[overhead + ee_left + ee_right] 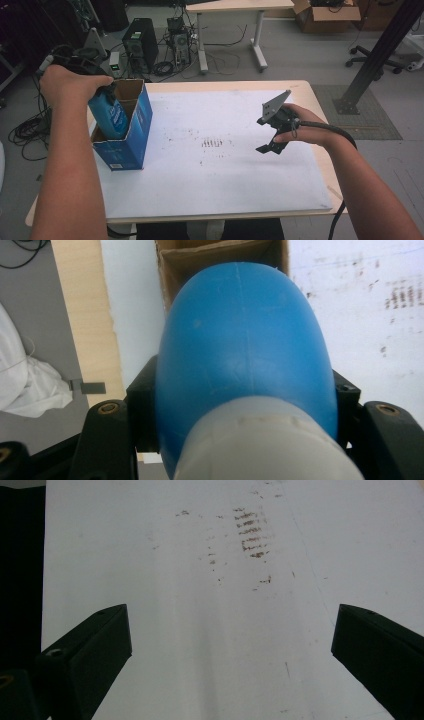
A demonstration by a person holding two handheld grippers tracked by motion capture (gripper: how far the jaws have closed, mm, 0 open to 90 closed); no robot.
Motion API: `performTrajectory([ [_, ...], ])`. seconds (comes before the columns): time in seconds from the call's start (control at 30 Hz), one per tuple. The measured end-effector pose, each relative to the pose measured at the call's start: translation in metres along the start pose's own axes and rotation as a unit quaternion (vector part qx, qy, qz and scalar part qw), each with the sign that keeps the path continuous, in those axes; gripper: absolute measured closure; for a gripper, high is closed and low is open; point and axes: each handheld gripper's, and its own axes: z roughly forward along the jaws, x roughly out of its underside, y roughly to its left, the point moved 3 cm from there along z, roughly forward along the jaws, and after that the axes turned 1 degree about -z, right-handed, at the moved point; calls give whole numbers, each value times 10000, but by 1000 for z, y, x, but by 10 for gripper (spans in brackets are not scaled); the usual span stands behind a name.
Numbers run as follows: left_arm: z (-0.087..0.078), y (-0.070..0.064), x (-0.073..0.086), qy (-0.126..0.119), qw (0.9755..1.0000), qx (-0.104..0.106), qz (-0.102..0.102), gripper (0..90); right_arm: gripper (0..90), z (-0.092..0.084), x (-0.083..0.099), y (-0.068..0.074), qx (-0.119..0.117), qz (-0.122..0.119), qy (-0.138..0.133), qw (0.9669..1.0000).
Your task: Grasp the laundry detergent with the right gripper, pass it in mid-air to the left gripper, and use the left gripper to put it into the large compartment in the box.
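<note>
A light wooden table (pixel 306 90) carries the work, its pale edge showing at the far right corner and along the near side. A large white sheet (pixel 215 175) lies flat on it and covers nearly the whole top. Near the sheet's centre sits a patch of brown smudges (pixel 212 143) in short parallel strokes, with fainter specks scattered toward eleven o'clock of it. At nine o'clock on the sheet stands an open blue cardboard box (pixel 131 142), upright, its brown inside showing, its base resting on the sheet near the table's left edge
</note>
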Motion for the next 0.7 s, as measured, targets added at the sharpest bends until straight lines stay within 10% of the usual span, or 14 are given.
performTrajectory([
  [0.7,66,-8,-3,243,9995,-89,190,382,27,6,6,4,-62,29,97,9999],
])
